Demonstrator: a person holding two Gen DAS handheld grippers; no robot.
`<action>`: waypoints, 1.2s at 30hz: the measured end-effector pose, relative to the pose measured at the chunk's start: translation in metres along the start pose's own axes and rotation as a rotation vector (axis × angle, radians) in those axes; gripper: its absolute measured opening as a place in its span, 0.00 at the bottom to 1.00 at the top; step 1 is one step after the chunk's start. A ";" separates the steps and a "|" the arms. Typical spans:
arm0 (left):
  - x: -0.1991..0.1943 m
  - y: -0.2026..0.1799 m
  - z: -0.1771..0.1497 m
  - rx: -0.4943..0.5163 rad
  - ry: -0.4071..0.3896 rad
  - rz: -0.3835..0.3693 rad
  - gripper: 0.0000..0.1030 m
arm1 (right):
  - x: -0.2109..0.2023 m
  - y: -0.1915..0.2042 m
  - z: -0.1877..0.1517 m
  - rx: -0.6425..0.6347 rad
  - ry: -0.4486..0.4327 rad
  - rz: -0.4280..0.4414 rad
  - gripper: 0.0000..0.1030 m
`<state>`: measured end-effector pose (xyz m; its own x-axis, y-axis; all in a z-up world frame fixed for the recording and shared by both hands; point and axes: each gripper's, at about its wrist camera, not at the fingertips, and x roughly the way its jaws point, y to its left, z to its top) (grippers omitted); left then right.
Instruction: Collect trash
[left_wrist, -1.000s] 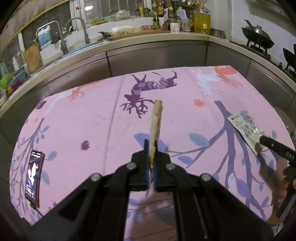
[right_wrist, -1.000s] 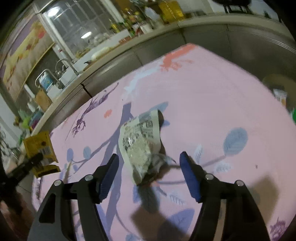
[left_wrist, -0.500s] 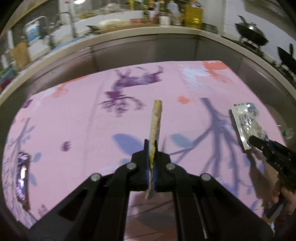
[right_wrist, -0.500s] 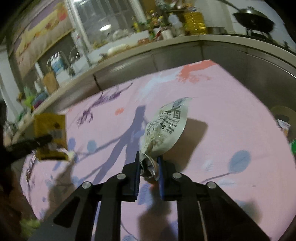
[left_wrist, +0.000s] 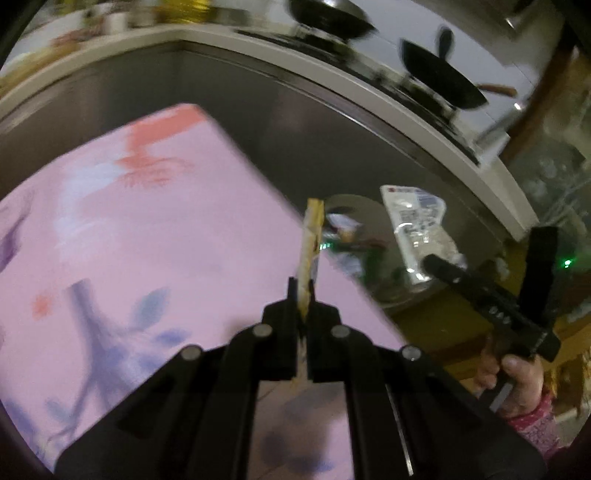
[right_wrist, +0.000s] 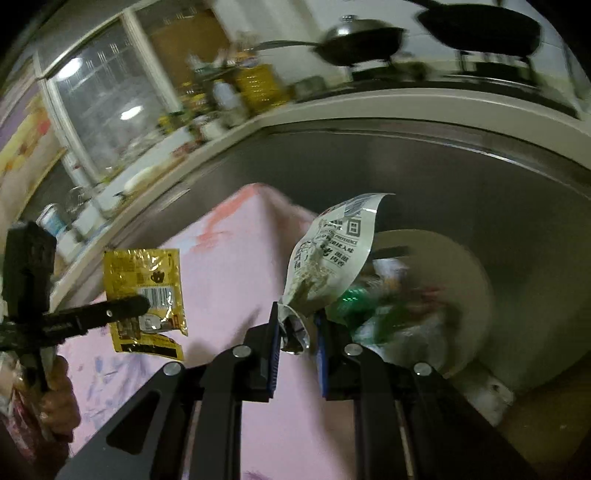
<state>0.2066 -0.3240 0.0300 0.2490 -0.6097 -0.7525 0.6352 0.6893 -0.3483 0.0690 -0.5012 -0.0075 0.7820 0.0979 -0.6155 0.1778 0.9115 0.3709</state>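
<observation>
Yellow wrapper (left_wrist: 309, 246) pinched in left tongs (left_wrist: 303, 295), frame centre; clear packet (right_wrist: 328, 254) clamped in right tongs (right_wrist: 297, 334); bin (right_wrist: 476, 280) right.

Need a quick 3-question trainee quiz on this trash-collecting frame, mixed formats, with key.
1. True or false: the left claw is shut on the yellow sachet.
2. Multiple choice: what does the right claw grip? A) a phone B) the clear printed wrapper C) a bottle.
3. Fill in: beyond the corner of the pink tablecloth, lower down, stands a round ____ with litter already in it.

Key: 1 true. 2 B. 3 bin.
</observation>
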 end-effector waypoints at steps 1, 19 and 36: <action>0.014 -0.008 0.008 0.002 0.019 -0.024 0.03 | 0.001 -0.015 0.003 0.002 0.019 -0.025 0.13; 0.181 -0.063 0.059 -0.001 0.281 -0.016 0.49 | 0.054 -0.103 0.025 0.221 0.226 0.072 0.62; 0.027 -0.069 0.017 0.162 -0.093 0.188 0.62 | -0.069 -0.029 -0.008 0.219 -0.218 -0.010 0.63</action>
<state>0.1818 -0.3941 0.0433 0.4350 -0.5151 -0.7385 0.6782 0.7270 -0.1076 0.0052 -0.5311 0.0186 0.8851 -0.0197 -0.4650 0.2919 0.8017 0.5217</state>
